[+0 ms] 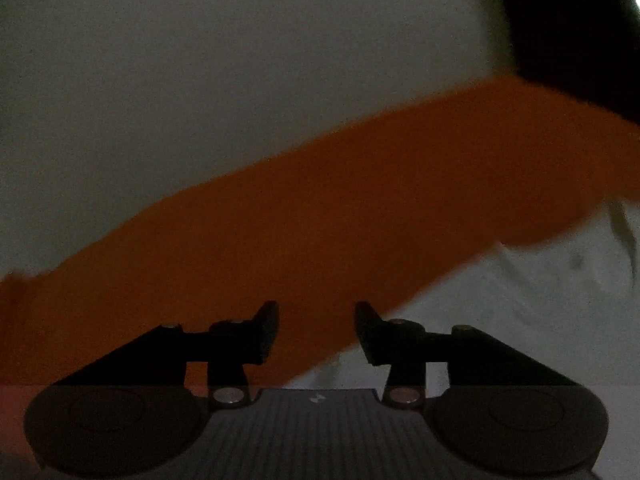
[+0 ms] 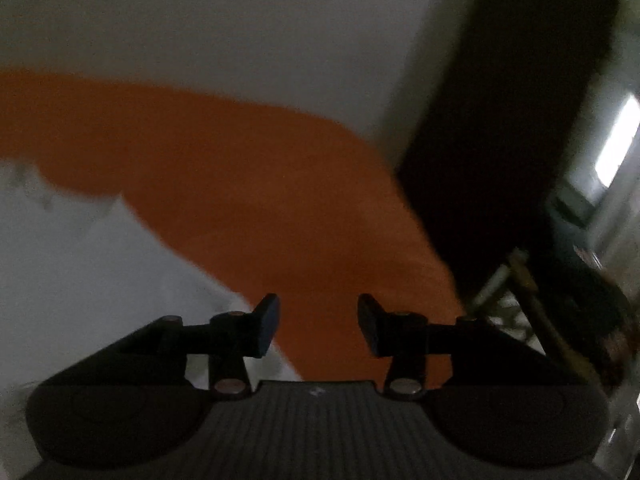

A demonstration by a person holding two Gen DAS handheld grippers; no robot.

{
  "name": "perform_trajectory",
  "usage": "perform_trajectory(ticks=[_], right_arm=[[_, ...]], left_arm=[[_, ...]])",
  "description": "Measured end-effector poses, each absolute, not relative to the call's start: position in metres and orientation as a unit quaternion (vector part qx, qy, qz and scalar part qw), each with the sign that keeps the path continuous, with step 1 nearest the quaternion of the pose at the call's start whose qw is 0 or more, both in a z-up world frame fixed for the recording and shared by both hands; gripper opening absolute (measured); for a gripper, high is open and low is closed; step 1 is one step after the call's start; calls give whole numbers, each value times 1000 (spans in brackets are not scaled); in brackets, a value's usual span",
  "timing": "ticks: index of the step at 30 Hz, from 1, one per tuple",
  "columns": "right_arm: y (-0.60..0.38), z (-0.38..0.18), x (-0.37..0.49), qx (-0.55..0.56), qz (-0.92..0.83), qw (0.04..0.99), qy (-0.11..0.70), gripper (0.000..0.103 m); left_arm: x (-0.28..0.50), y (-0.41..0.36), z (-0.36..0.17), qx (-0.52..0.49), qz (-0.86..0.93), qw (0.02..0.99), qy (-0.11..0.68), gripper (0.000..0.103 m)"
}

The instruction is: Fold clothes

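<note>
- The left tongs (image 1: 317,330) stand spread, with nothing pinched; only air shows between the two dark fingers (image 1: 266,330).
- Beyond them, an orange surface (image 1: 320,220) runs as a broad band from lower left to upper right. Whether it is a worktop cover or a bed I cannot tell.
- A white garment (image 1: 520,300) lies on that surface, ahead of the left tongs and off to their right; its near edge passes just behind the right-hand finger, not touching it as far as the blur allows.
- The right tongs (image 2: 318,326) are also spread and empty.
- In the right wrist view the white garment (image 2: 100,260) lies to the left of the tongs, its edge reaching behind the left-hand finger (image 2: 267,326); orange surface (image 2: 280,200) fills the gap between the fingers.
- A pale wall (image 2: 240,20) stands behind, and a dark upright shape (image 2: 500,120) at the right.
- No readable writing; only a small pale mark (image 1: 318,399) on the left tongs' ribbed body.
</note>
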State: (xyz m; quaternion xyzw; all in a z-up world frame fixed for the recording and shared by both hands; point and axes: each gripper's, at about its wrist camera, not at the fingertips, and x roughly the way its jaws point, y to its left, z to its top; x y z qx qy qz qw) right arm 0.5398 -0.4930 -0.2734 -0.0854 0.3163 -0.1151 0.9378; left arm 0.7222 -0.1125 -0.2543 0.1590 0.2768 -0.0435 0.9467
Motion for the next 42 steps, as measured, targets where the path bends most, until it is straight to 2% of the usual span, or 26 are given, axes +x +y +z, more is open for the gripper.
perform_trajectory(ticks=[2,3,6,10,11,12,13,14,16,17,18,19,20,21,24,28,30,34,39,42], right_arm=[[-510,-244,475,-33,-107,944,310,47],[-511,-236,450,-7,-99,944,315,47],[-510,-228,340,97,-76,940,319,48],[-473,-228,214,162,-77,935,307,51],[-462,-225,188,168,-79,936,299,54],[-451,-226,169,166,-82,939,290,57],[-436,-224,150,162,-87,942,280,65],[-412,-224,136,152,-93,947,269,75],[-374,-238,123,143,-108,948,263,81],[-346,-240,132,138,-102,947,271,77],[-332,-254,138,136,-105,944,281,74],[-319,-271,150,140,-119,940,289,52],[-310,-285,152,140,-132,932,308,10],[-306,-296,154,139,-139,923,332,3],[-311,-329,142,162,-171,902,360,1],[-318,-328,134,168,-149,908,355,0],[-323,-315,133,189,-148,904,352,4],[-321,-299,126,174,-172,926,288,16],[-326,-337,144,219,-187,903,320,15],[-306,-337,133,164,-180,918,314,15]], left_arm=[[668,-94,-235,154,-80,952,253,39],[640,-85,-225,152,-99,953,241,44],[546,-57,-225,105,-159,944,270,54],[431,-23,-240,58,-179,933,305,55],[407,-15,-243,48,-176,932,313,59],[383,-6,-246,38,-173,930,321,72],[363,-2,-251,48,-168,930,323,86],[345,2,-256,63,-161,931,322,91],[317,5,-268,84,-154,929,326,91],[310,3,-277,86,-155,926,334,91],[307,2,-287,84,-159,919,351,87],[304,2,-297,82,-163,911,371,40],[302,1,-307,80,-167,902,390,12],[300,1,-318,77,-171,893,410,4],[287,-1,-340,111,-175,882,424,3],[270,18,-334,136,-165,879,427,3],[274,17,-338,128,-144,882,431,3],[255,15,-339,152,-138,883,421,3],[256,24,-338,142,-144,880,429,3],[251,26,-336,123,-131,884,431,3]])
